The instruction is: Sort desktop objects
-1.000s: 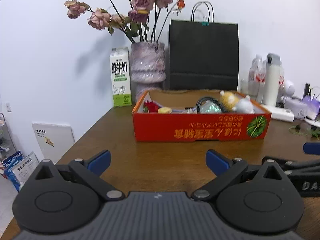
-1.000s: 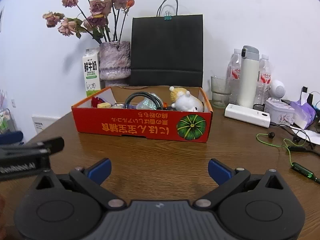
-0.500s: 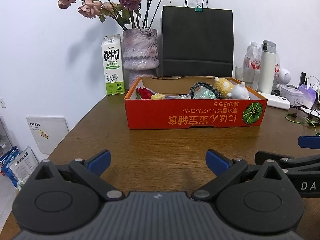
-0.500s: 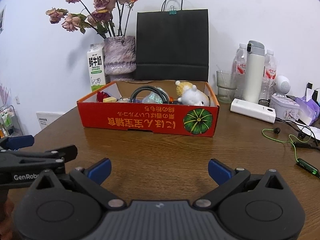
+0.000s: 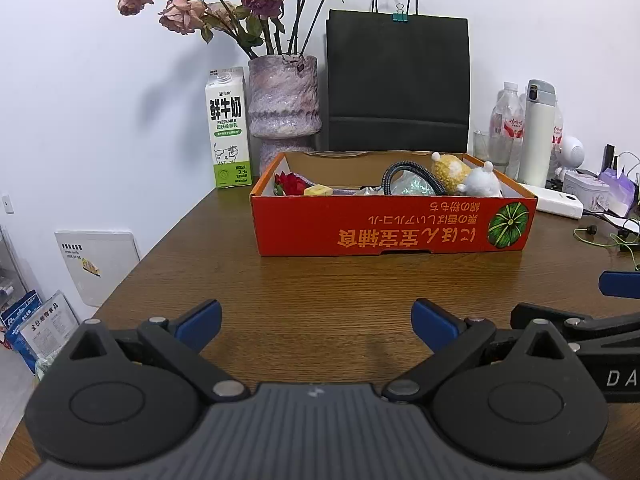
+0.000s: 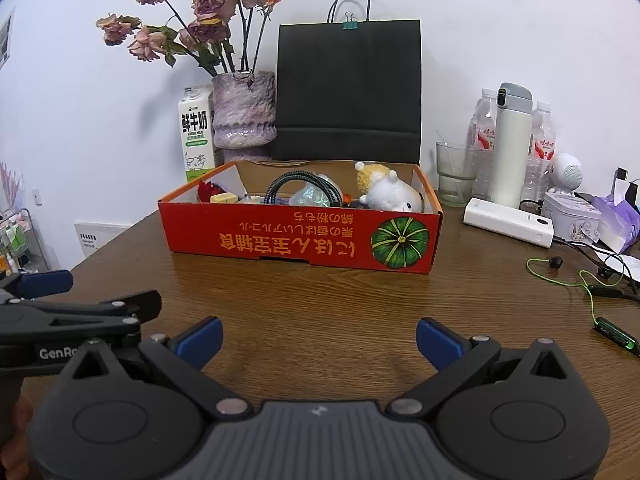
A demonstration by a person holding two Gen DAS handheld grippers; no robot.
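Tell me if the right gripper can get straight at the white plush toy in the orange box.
Probably yes. The right gripper is open and empty, bare table lies ahead, and the white plush toy sticks up above the open-topped orange box's front wall.

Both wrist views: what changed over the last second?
Both cameras drew back and tilted up, so the red box sits higher and the right gripper shows more of the left gripper beside it. Both stayed open and empty. The box's contents, vase and bag did not move.
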